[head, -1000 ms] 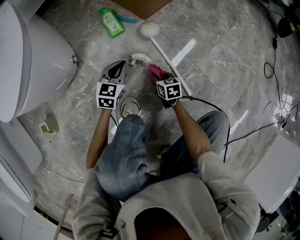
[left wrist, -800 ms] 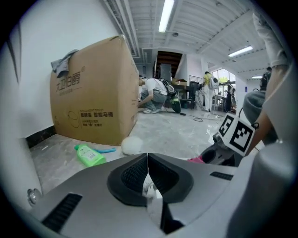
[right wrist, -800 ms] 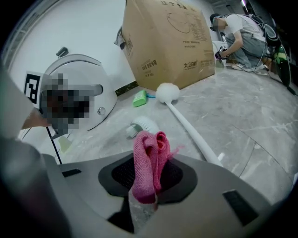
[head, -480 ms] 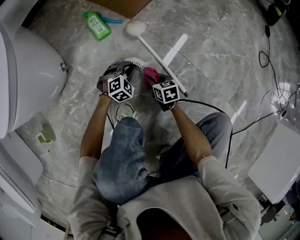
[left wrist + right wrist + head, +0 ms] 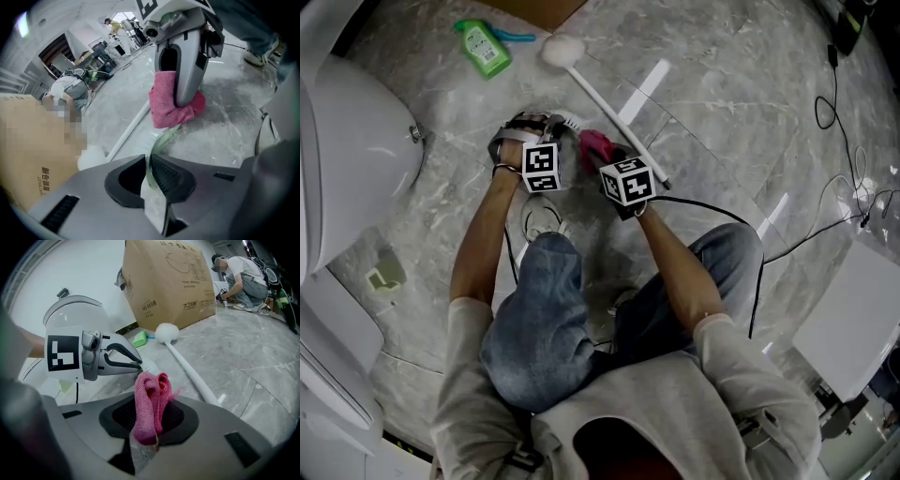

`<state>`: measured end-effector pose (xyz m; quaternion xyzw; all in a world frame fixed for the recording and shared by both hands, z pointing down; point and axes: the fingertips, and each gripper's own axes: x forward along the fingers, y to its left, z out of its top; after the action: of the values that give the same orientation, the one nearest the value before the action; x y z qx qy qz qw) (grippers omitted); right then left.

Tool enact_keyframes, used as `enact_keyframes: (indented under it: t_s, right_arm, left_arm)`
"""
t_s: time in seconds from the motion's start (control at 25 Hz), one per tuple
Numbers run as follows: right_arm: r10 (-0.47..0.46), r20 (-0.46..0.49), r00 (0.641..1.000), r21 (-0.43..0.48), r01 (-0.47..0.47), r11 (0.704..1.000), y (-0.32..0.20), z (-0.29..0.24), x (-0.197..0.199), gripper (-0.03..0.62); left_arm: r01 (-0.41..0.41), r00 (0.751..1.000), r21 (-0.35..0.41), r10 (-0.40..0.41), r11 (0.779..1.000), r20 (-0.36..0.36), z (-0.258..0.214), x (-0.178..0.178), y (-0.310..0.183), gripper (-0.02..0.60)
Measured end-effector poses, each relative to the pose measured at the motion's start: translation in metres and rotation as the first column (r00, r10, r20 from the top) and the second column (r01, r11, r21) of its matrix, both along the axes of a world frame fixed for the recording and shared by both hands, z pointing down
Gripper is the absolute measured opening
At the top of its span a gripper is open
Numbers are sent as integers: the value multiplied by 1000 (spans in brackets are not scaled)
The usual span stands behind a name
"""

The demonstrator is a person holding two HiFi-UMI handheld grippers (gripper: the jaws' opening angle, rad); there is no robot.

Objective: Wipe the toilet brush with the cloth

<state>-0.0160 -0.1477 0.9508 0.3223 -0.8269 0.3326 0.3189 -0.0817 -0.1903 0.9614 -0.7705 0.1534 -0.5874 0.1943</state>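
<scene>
Leftmost, I see the white ceramic toilet (image 5: 356,159), and beyond it a green plastic bottle (image 5: 485,52) lying on the grey marble floor (image 5: 722,94). My left gripper (image 5: 149,161) is down near the floor with its jaws pressed together on a thin, pale greenish strip (image 5: 160,139); I cannot tell what that strip is. Just to its right, my right gripper (image 5: 151,414) has its jaws clamped on the bunched pink cloth (image 5: 149,399), which sticks up between them. From the left gripper view the cloth hangs down to the floor. The long white toilet brush (image 5: 602,101) lies flat on the floor just beside the cloth, its round fluffy head pointing away from me toward the brown cardboard box (image 5: 164,282) and its straight handle running back past the right gripper's far side. I cannot tell whether cloth and handle touch.
</scene>
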Motion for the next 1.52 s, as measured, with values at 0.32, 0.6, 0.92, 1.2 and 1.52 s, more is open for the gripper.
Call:
enact_keyframes:
  t_s: [0.32, 0.6, 0.92, 1.2, 1.52]
  right_arm:
    - [51, -47, 998, -17, -52, 999, 13, 3, 31, 114]
    - [102, -157, 982, -62, -112, 992, 44, 20, 97, 114]
    - [162, -174, 971, -24, -169, 985, 41, 7, 122, 114]
    - [67, -3, 998, 54, -67, 996, -7, -29, 39, 114]
    - [29, 9, 1000, 11, -29, 1000, -5, -14, -19, 114]
  left_arm:
    - [-13, 1000, -8, 13, 1000, 17, 1, -1, 0, 51]
    - [0, 999, -36, 1, 999, 32, 5, -2, 1, 51]
    - [-9, 999, -34, 11, 999, 38, 5, -2, 0, 51]
    - [-27, 999, -25, 28, 999, 45, 1, 0, -3, 51]
    - [-46, 998, -25, 47, 999, 41, 1, 1, -1, 51]
